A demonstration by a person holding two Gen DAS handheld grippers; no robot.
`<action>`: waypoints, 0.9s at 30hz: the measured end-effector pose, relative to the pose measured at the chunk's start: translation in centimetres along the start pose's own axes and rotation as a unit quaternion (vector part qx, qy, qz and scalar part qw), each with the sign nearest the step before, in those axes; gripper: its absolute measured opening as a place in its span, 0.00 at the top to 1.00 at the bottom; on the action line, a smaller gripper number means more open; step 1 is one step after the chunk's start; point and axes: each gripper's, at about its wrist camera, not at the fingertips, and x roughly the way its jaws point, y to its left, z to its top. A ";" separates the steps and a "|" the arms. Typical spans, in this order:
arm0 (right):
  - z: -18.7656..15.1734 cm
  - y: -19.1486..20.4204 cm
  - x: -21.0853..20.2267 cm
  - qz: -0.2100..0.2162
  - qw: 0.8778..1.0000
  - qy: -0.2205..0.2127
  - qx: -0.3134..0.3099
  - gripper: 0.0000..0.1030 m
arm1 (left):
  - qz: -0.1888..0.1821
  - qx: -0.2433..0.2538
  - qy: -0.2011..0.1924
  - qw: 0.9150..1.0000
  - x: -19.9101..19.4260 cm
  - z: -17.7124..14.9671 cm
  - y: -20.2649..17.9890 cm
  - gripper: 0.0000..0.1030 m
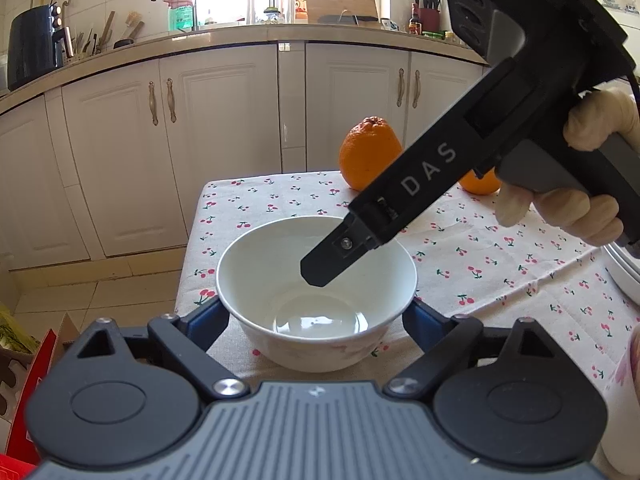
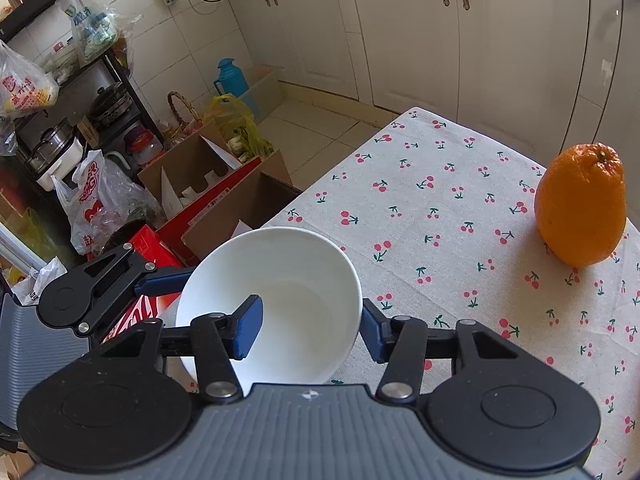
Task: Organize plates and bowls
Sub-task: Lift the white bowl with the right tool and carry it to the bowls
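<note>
Your right gripper (image 2: 310, 334) clamps the white bowl's (image 2: 280, 264) wall.
Your left gripper (image 1: 316, 320) straddles it wide at the tablecloth's (image 2: 440, 184) edge.

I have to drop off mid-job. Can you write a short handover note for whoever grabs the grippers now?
Right gripper: shut on the wall of the white ceramic bowl, one finger inside, one outside.
Left gripper: straddles the same bowl, fingers at its sides; whether the pads press cannot be told.
Bowl sits on the cherry-print tablecloth near the corner; an orange stands further back.
Done: bowl gripped. Left: lift it and stack it; a white plate rim shows at the right edge.
</note>
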 end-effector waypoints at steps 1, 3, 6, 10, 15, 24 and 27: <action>0.0 0.0 0.0 0.000 1.000 0.000 0.001 0.45 | 0.000 0.001 0.000 1.000 0.0 0.0 0.0 0.10; 0.0 0.0 -0.1 -0.001 1.000 0.000 0.002 0.45 | -0.002 0.001 0.001 1.000 0.0 0.0 0.0 0.10; -0.1 0.1 -0.3 0.000 1.000 -0.003 0.003 0.45 | -0.003 0.002 0.001 1.000 -0.3 0.1 -0.1 0.10; -0.4 0.2 -1.1 0.002 1.000 -0.006 0.010 0.45 | -0.005 0.006 -0.002 1.000 -1.0 0.4 -0.4 0.10; -1.1 0.7 -2.6 0.003 1.000 -0.013 0.014 0.45 | -0.009 0.016 -0.006 1.000 -2.6 0.8 -1.3 0.10; -2.7 2.3 -5.8 0.006 1.000 -0.025 0.017 0.45 | -0.011 0.024 -0.006 1.000 -5.4 0.9 -3.0 0.10; -3.4 3.2 -6.9 0.006 1.000 -0.026 0.012 0.45 | -0.014 0.026 -0.007 1.000 -6.5 1.0 -3.5 0.10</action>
